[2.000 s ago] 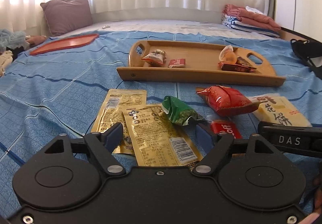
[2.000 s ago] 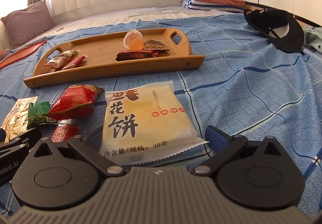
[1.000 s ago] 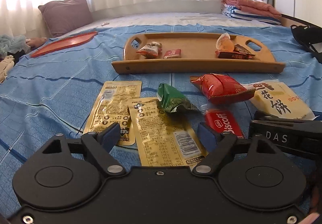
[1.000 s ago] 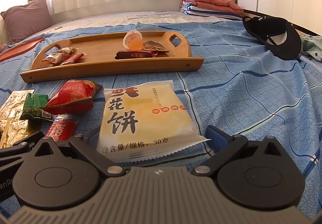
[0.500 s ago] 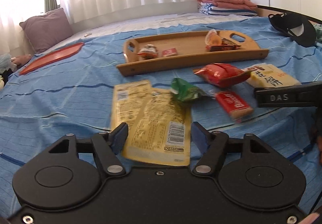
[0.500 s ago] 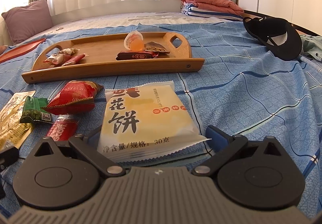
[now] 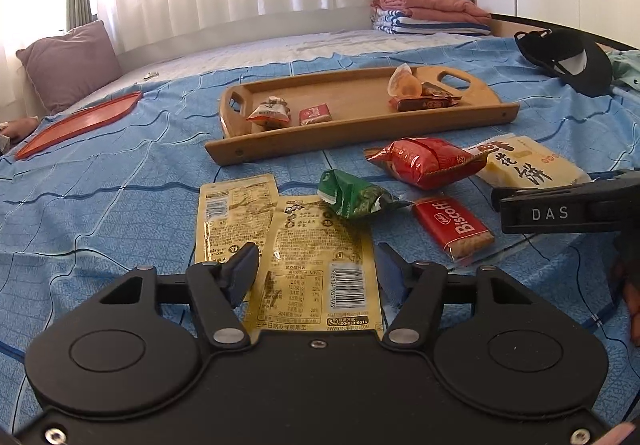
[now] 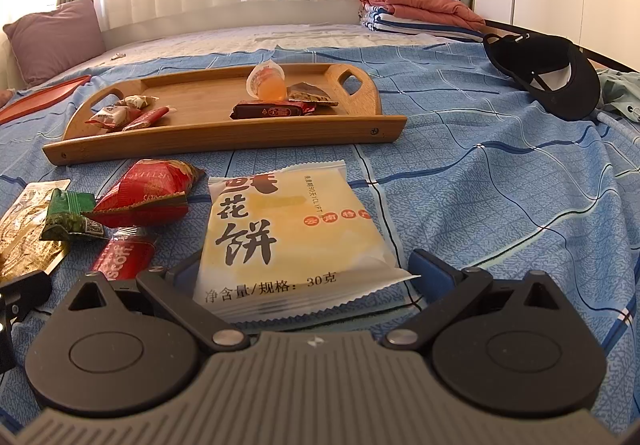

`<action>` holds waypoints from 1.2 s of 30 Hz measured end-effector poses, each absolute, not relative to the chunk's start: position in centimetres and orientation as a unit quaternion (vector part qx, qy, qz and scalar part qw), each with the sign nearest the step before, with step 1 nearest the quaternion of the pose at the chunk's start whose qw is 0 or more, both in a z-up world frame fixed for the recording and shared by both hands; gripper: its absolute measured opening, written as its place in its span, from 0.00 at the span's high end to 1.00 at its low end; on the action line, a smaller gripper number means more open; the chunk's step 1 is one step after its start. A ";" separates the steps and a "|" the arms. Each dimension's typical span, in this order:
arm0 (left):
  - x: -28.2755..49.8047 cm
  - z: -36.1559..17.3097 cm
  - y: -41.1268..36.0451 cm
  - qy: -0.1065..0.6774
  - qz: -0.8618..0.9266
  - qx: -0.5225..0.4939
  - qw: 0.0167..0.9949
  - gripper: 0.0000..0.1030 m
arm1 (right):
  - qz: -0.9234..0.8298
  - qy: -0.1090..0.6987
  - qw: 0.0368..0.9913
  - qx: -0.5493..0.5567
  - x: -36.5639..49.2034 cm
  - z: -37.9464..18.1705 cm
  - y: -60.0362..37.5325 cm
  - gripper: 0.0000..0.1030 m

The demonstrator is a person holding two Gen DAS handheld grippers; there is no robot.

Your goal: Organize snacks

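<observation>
A wooden tray [image 7: 360, 133] on the blue bedspread holds several small snacks; it also shows in the right wrist view [image 8: 224, 139]. In front lie two gold packets [image 7: 320, 245], a green packet [image 7: 352, 197], a red puffy packet [image 7: 420, 161], a red Biscoff bar [image 7: 456, 225] and a yellow flower-cake packet [image 8: 288, 237]. My left gripper [image 7: 316, 269] is open, its fingers either side of the nearer gold packet. My right gripper [image 8: 304, 277] is open, its fingers either side of the yellow packet's near end.
A red flat tray [image 7: 80, 121] lies far left by a purple pillow [image 7: 68, 65]. A black cap [image 8: 548, 73] and folded towels [image 8: 416, 13] are at the right and back. The right gripper's body [image 7: 568, 213] sits right of the Biscoff bar.
The left gripper has pulled back, swung left and then settled, with the nearer gold packet staying between its open fingers. The right gripper has hardly moved.
</observation>
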State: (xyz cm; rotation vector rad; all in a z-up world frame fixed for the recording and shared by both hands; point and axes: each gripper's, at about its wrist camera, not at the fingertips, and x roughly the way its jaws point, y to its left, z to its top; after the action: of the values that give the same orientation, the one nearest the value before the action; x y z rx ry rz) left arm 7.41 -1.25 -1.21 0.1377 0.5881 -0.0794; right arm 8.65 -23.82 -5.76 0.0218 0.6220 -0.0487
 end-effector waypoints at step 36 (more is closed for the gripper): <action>6.8 2.7 0.8 0.254 -0.052 0.023 0.966 0.54 | 0.057 0.276 0.959 0.035 9.0 -1.9 -25.4 0.26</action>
State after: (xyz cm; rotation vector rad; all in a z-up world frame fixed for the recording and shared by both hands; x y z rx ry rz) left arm 6.77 0.81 2.70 0.0472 0.5138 -0.1042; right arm 8.96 -25.44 -1.88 0.0701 0.5602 0.1163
